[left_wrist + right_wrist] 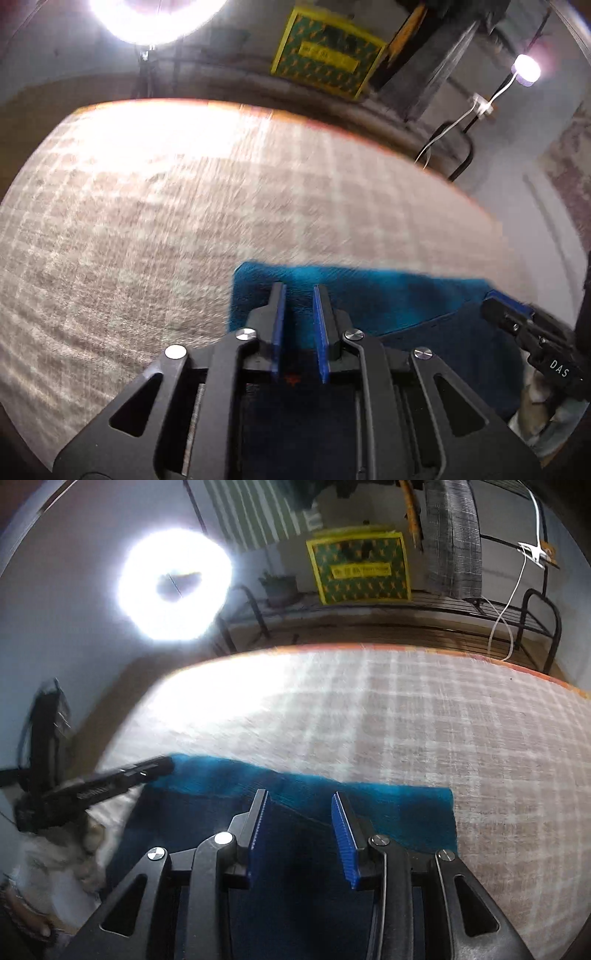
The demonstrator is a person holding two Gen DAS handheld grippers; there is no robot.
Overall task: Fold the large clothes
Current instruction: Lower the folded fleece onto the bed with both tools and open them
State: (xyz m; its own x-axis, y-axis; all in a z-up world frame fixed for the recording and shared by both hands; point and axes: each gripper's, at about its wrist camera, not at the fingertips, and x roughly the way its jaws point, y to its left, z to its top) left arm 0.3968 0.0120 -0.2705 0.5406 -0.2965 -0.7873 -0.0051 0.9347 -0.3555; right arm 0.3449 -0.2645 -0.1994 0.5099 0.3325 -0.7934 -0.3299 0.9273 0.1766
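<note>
Hovering over the blue garment, right gripper has its jaws parted, nothing pinched. Left gripper jaws narrow, apart, cloth beneath them; grip unclear. Garment lies on the checked bed cover. Far back: a yellow-green bag on a black rack; contents not visible.

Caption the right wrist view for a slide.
Right gripper open above a blue garment on a checked tablecloth.

Left hand-held gripper angled down, jaws narrowly parted — right hand-held gripper jaws apart.
</note>
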